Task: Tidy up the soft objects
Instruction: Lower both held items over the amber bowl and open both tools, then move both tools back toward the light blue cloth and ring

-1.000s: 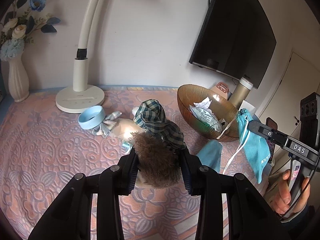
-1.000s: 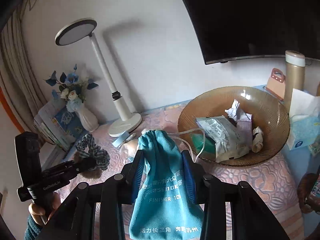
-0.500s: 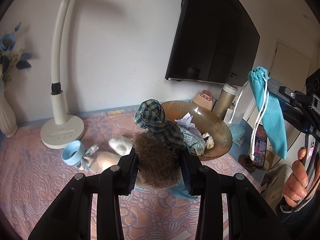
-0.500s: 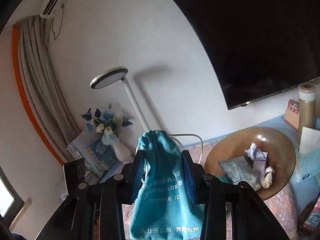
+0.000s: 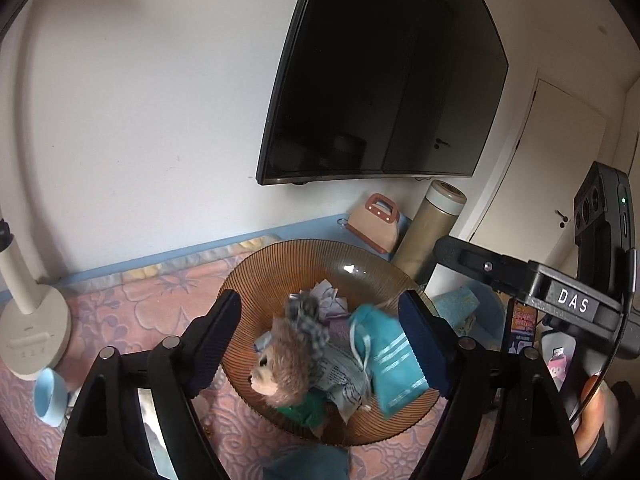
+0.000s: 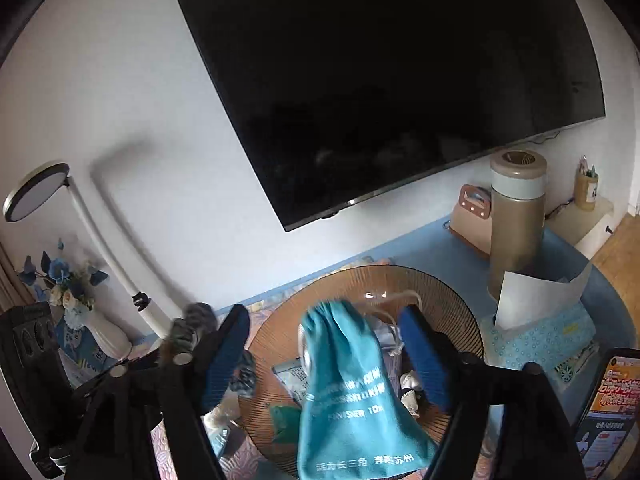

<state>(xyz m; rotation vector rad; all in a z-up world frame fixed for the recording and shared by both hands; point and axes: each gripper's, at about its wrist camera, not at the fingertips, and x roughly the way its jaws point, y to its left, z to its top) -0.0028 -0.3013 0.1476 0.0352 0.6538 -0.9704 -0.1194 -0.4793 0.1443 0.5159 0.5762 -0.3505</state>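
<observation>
Plush toy, brown-furred with a checked cloth at its head, lies in the amber ribbed bowl at lower centre of the left wrist view, touching the teal drawstring pouch just to its right among crumpled packets. The left hand-held gripper stands spread wide over the bowl, pinching nothing. In the right wrist view the right hand-held gripper is likewise spread, the blurred pouch between its fingers but apart from them, with a gold flask at right and a white lamp at left.
</observation>
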